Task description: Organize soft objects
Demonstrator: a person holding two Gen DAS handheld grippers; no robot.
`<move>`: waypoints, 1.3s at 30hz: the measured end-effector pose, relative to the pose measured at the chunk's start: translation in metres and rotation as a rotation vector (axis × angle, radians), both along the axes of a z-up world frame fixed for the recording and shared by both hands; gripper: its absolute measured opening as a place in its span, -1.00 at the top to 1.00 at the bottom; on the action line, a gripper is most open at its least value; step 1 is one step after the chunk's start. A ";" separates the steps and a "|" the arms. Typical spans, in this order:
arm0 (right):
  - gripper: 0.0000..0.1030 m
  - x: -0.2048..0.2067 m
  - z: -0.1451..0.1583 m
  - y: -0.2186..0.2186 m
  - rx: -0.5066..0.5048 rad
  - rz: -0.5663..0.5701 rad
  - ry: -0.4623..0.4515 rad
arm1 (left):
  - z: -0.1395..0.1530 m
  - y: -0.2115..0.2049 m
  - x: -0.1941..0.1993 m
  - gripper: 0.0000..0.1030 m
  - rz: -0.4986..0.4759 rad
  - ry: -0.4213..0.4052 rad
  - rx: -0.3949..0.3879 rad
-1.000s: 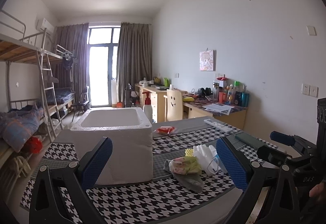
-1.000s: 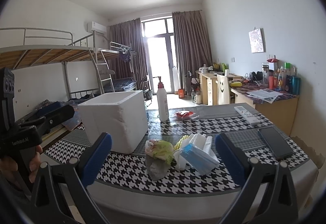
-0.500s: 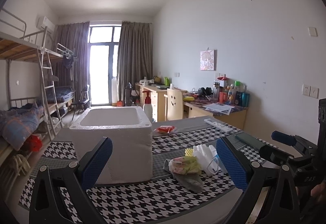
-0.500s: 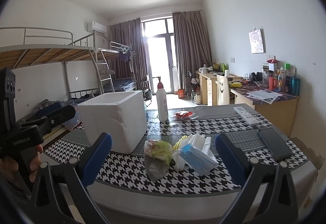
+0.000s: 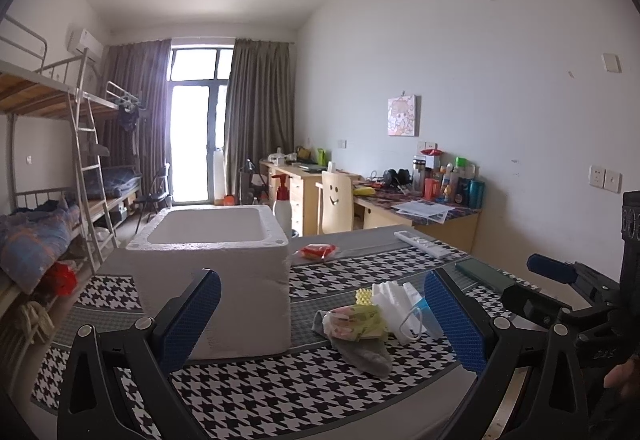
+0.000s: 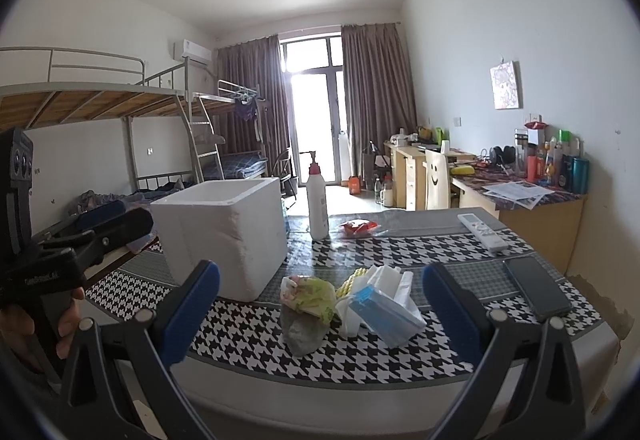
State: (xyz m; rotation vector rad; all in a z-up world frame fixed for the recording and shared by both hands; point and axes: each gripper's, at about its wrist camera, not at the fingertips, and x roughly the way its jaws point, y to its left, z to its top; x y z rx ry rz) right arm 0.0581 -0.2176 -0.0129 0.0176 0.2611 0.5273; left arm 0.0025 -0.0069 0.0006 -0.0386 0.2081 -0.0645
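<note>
Both grippers, left (image 5: 320,324) & right (image 6: 320,312), wide apart w/ nothing held, above soft pile (image 6: 348,304) beside foam box (image 6: 224,236).

Two black-framed handheld grippers, left gripper (image 5: 320,314) and right gripper (image 6: 320,314), carry blue textured fingers (image 5: 188,318) and silver pivot screws; bare skin grips the handle.

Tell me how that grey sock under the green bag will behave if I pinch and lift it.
The grey sock lies flat and crumpled, so it will probably droop limply. The green bag sits on it, so lifting may drag or tip the bag. It looks light; both grippers are open and well clear of it.
</note>
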 end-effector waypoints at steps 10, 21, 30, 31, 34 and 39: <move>-0.99 0.009 0.001 -0.003 -0.013 -0.002 0.003 | 0.001 0.005 0.003 -0.98 -0.001 0.016 -0.003; -0.99 0.024 -0.009 -0.005 -0.040 -0.003 0.030 | -0.007 -0.005 0.018 -0.98 -0.023 0.070 0.016; -0.99 0.042 -0.018 -0.008 -0.060 -0.021 0.066 | -0.019 -0.013 0.042 -0.98 -0.030 0.141 0.005; -0.99 0.044 -0.020 -0.009 -0.062 -0.021 0.070 | -0.020 -0.014 0.044 -0.98 -0.030 0.144 0.004; -0.99 0.048 -0.023 -0.011 -0.066 -0.023 0.079 | -0.023 -0.017 0.053 -0.98 -0.028 0.158 0.008; -0.99 0.057 -0.029 -0.016 -0.063 -0.035 0.104 | -0.029 -0.022 0.067 -0.98 -0.034 0.192 0.008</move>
